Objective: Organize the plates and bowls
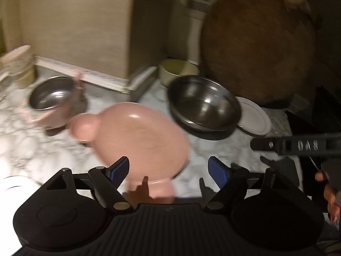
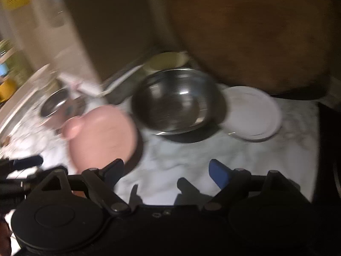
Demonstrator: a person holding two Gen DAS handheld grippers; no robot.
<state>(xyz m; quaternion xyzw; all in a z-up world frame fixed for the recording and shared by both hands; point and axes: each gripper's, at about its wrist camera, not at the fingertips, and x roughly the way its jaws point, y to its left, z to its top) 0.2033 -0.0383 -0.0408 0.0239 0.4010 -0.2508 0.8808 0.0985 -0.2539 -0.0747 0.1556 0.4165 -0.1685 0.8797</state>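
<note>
Your left claw (image 1: 168, 171) gaping wide over the pink plate (image 1: 136, 136), its view alone showing your fingers (image 1: 331, 198), your right claw (image 2: 165, 171) spreading empty above the marble tabletop (image 2: 213, 153), steel bowl (image 2: 177, 102) ahead.

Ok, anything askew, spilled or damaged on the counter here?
Nothing spilled or visibly broken, though the frames are blurred. The large steel bowl sits tilted, apparently on a dark dish beneath, overlapping the white plate. The pink eared plate lies flat on the marble counter. Both grippers are open and empty.
</note>
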